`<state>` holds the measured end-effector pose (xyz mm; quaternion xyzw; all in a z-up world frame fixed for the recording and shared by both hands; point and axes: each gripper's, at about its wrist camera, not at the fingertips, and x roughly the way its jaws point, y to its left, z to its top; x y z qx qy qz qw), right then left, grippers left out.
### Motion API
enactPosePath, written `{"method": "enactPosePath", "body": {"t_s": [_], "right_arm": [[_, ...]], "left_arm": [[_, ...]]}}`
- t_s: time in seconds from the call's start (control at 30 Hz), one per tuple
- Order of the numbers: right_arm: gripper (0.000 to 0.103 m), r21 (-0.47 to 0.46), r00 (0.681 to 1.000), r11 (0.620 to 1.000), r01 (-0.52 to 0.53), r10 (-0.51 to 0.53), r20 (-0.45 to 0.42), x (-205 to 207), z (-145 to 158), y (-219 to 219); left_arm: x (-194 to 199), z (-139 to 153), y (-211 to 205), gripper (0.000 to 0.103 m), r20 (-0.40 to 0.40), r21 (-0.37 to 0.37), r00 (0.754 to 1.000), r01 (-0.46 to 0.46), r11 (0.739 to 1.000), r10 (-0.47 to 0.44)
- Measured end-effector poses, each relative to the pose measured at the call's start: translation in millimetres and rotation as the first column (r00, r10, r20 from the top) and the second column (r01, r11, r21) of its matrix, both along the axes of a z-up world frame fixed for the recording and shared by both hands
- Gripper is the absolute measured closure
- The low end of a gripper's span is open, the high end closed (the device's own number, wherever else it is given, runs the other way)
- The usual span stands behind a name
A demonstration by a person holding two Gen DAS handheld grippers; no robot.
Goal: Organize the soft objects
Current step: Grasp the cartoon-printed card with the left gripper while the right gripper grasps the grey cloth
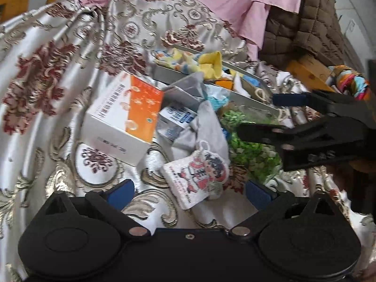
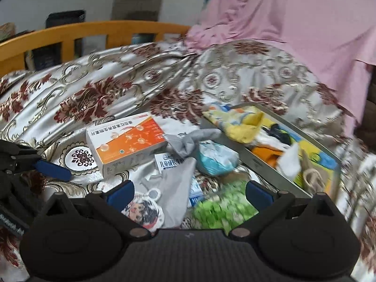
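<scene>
- While both tools are hovering over the bed [image 1: 47, 75], neither is gripping anything.
- Left tool [image 1: 190, 193]: jaws standing wide, blue pads [image 1: 122, 191] sitting either side of the towel [image 1: 197, 178], not touching it.
- Towel, small, white, cartoon print, is lying flat on the patterned bedspread, just ahead of the left tool; in the right wrist view it is showing partly behind the right tool's left finger [image 2: 143, 209].
- Right tool [image 2: 190, 193]: jaws also standing wide, hanging over the green bag [image 2: 221, 206] and grey cloth [image 2: 178, 188].
- From the left wrist view the right tool [image 1: 265, 115] is coming in from the right, above the green bag [image 1: 251, 150], blurred.
- Grey cloth [image 1: 206, 127] is draping across the pile, its lower end touching the towel.
- Orange box [image 1: 122, 115] is lying left of the cloth; blue-white box [image 1: 174, 119] is sitting just beside it, partly under the cloth.
- Tray [image 2: 270, 171] is sitting right of the pile, already holding yellow fabric [image 2: 244, 127] and other soft bits.
- Teal pouch [image 2: 216, 157] is lying between the tray and the boxes.
- Pink sheet [image 2: 293, 23] is bunching up behind.
</scene>
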<state>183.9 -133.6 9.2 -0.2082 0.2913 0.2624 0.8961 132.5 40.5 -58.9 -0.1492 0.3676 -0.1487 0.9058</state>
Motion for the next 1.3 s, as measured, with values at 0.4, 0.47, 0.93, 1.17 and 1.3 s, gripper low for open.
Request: {"method": "enactPosePath", "body": {"t_s": [0.4, 0.47, 0.93, 1.17, 1.3], "right_arm": [[0.022, -0.081, 0.986, 0.993, -0.083, 0.07, -0.151, 52.5, -25.0, 27.4], [0.024, -0.081, 0.984, 0.993, -0.083, 0.069, -0.167, 56.8, -27.8, 28.1], [0.076, -0.114, 0.973, 0.988, -0.103, 0.076, -0.216, 65.7, -40.8, 40.6], [0.097, -0.121, 0.983, 0.989, -0.08, 0.058, -0.176, 54.7, -36.4, 34.3], [0.098, -0.074, 0.99, 0.996, -0.053, 0.042, -0.135, 46.4, -22.6, 24.7]], "left_arm": [[21.3, -14.9, 5.8, 0.01, -0.065, -0.117, 0.996, 0.046, 0.992, -0.054], [24.3, -15.8, 3.8, 0.019, -0.057, -0.121, 0.995, 0.07, 0.99, -0.078], [35.5, -23.3, 0.6, 0.072, -0.084, -0.159, 0.988, 0.116, 0.981, -0.13], [36.4, -20.0, -4.4, 0.091, -0.063, -0.157, 0.986, 0.146, 0.977, -0.157], [29.7, -9.1, -4.0, 0.091, -0.009, -0.137, 0.988, 0.153, 0.979, -0.156]]}}
